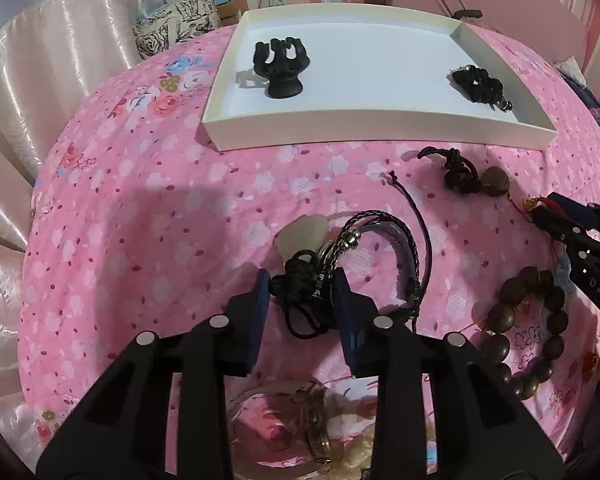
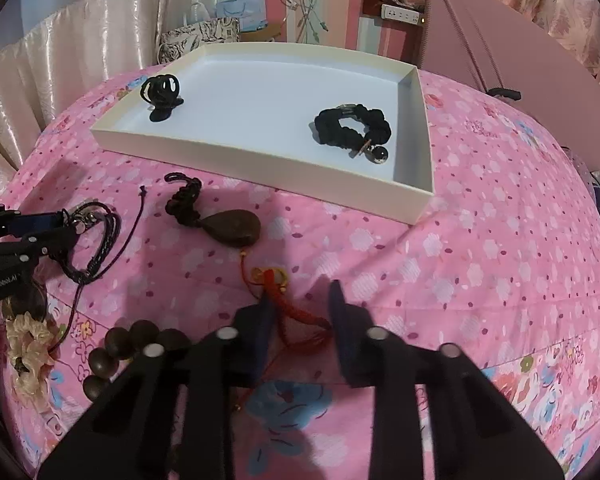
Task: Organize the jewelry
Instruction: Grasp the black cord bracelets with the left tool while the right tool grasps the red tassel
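Observation:
A white tray lies on the pink bed cover and holds a black stand and a black scrunchie bracelet; the tray also shows in the right wrist view. My left gripper is open around a bundle of black braided bracelets with a pale pendant. My right gripper is open over a red cord charm. A brown pendant on black cord and a brown bead bracelet lie on the cover.
A ring band and a cream fabric flower lie near my left gripper's base. A patterned bag and shiny curtains stand behind the bed. A pink board leans at the right.

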The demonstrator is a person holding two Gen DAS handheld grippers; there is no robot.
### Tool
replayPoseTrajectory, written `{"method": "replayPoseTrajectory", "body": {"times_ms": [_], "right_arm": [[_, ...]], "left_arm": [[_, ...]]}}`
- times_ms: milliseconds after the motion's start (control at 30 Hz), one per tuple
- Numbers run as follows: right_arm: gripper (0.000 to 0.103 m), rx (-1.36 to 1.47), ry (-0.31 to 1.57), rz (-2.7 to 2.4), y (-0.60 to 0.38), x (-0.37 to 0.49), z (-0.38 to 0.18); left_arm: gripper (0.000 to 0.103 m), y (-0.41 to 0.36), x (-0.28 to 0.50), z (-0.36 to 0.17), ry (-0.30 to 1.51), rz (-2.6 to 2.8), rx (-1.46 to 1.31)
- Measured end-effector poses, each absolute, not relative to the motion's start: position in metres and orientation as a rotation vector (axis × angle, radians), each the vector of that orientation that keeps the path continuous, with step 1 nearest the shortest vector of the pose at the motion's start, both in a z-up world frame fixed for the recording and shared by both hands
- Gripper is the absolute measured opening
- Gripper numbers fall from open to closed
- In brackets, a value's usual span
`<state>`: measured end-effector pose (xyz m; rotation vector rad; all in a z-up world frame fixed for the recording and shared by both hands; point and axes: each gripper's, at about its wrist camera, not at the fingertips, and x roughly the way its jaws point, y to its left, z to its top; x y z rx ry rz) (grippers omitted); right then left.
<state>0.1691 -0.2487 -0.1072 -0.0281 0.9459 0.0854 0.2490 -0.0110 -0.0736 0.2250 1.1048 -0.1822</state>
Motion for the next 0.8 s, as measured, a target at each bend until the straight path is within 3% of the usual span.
{"method": "replayPoseTrajectory", "body": {"times_ms": [367,800], "right_arm": [[0.009,-0.028,0.923,0.094,-0.249,0.169,-0.103],[0.005,-0.008,0.846,0.105,-0.253,0.164,-0.089]], "left_arm": [[0.029,0.004,0.253,-0.065,1.08,-0.161,0.174],[0.026,0.023,0.244,-0.036,0.966,-0.157,0.08]]}}
